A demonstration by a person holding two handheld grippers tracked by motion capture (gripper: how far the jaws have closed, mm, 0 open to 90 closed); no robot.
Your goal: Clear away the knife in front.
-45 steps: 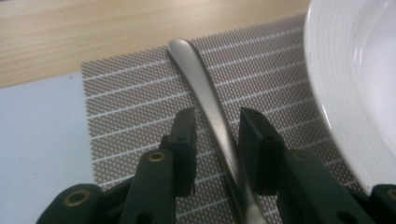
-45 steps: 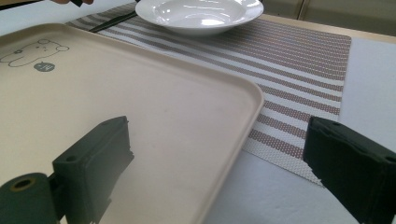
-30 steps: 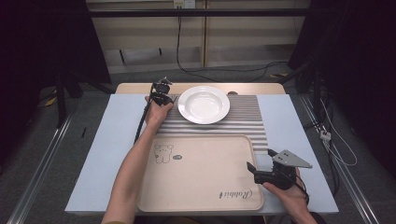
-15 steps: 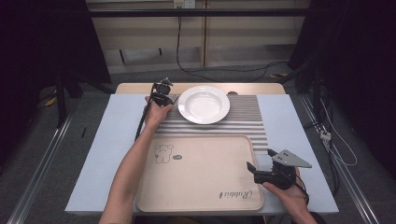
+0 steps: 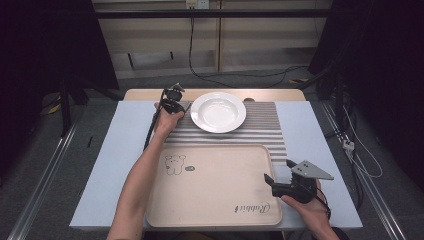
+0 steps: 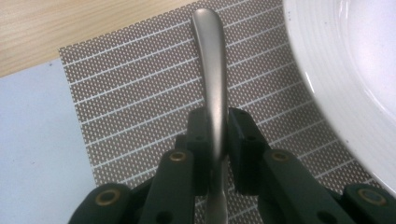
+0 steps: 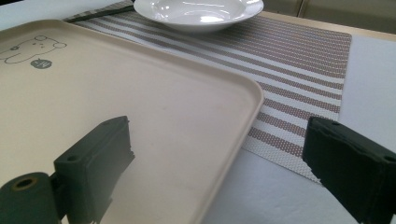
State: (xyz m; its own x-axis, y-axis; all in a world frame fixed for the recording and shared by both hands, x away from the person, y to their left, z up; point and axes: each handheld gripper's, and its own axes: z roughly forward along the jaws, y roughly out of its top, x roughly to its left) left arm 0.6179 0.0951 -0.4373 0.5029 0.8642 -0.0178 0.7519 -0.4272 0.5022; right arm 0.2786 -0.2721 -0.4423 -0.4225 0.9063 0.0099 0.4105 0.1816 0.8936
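**Counter inventory: two grippers, tableware**

Left gripper (image 6: 215, 135): jaws pinching slim brushed-metal utensil handle (image 6: 211, 70) over brown striped woven placemat (image 6: 140, 102), beside white ceramic deep plate (image 5: 218, 111).
Right gripper (image 7: 224, 172): jaws spread, straddling corner of beige plastic tray (image 7: 154, 116).

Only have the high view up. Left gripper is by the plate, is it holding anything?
Observer: Yes. In the left gripper view the left gripper is shut on a metal utensil handle.
Operator: Over the plate or beside it?
Observer: Beside it. The handle lies over the striped placemat, and the white plate rim sits apart from it in that view.
Operator: Right gripper, open or shut?
Observer: Open. In the right gripper view its jaws stand wide apart astride the corner of the beige tray, holding nothing.
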